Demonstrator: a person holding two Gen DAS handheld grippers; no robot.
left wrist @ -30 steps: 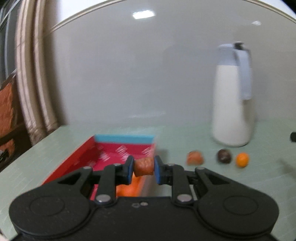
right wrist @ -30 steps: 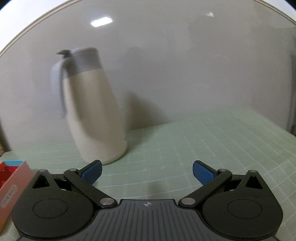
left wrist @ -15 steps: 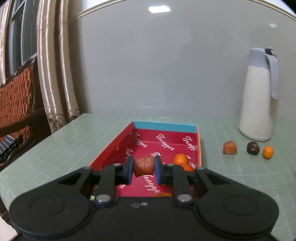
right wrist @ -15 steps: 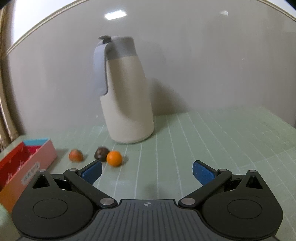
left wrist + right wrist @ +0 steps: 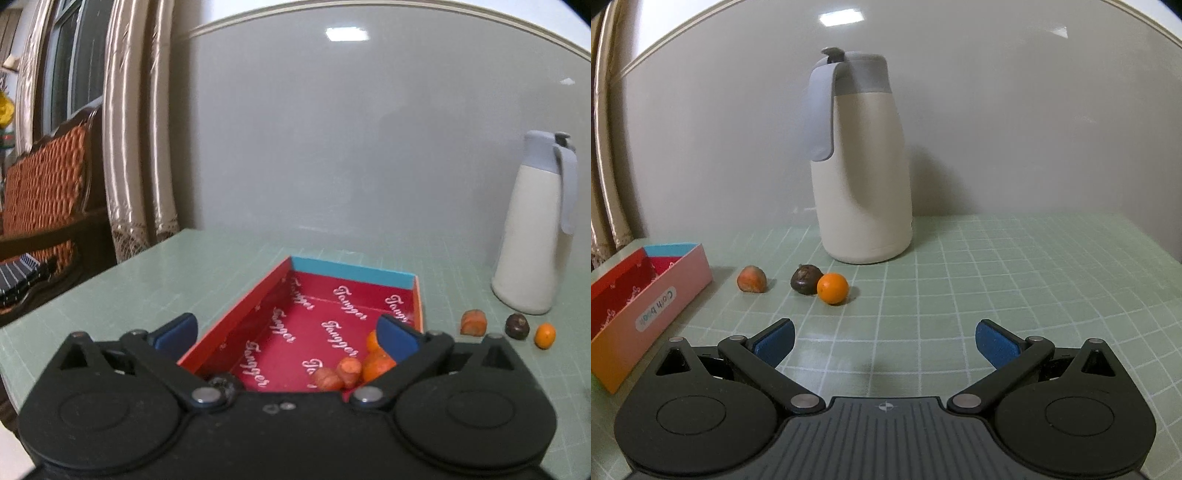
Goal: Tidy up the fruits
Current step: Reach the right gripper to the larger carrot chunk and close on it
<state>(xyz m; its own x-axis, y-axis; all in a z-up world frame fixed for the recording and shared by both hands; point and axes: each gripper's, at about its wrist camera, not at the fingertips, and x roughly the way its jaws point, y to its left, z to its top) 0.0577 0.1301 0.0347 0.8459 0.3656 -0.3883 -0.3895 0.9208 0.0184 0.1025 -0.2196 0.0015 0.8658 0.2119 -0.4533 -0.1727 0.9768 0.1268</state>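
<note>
Pale green gridded worktop runs back to a plain grey wall, and on it lies the red box, its inside printed with white script and its far end wall blue. At the near right corner of the box sits a small heap of fruit: two reddish-orange pieces lying together and, touching them, rounder orange ones. A dark fruit shows at the box's near left corner, half hidden behind the left claw's linkage.

The left claw hangs above the near end of the box. Its jaws have just been opening and now stand wide apart, with nothing between the blue pads.

Outside the box, on its right, three more fruits lie in a short row on the worktop: a reddish-brown one nearest the box, then a dark brown one, then a small orange touching the dark one. Behind them stands a cream jug with a grey lid and handle, upright and close to the wall.

The right claw is over bare worktop in front of the three loose fruits, jaws spread wide and gripping nothing.

Curtains hang at the far left, beside a chair with orange patterned upholstery.
</note>
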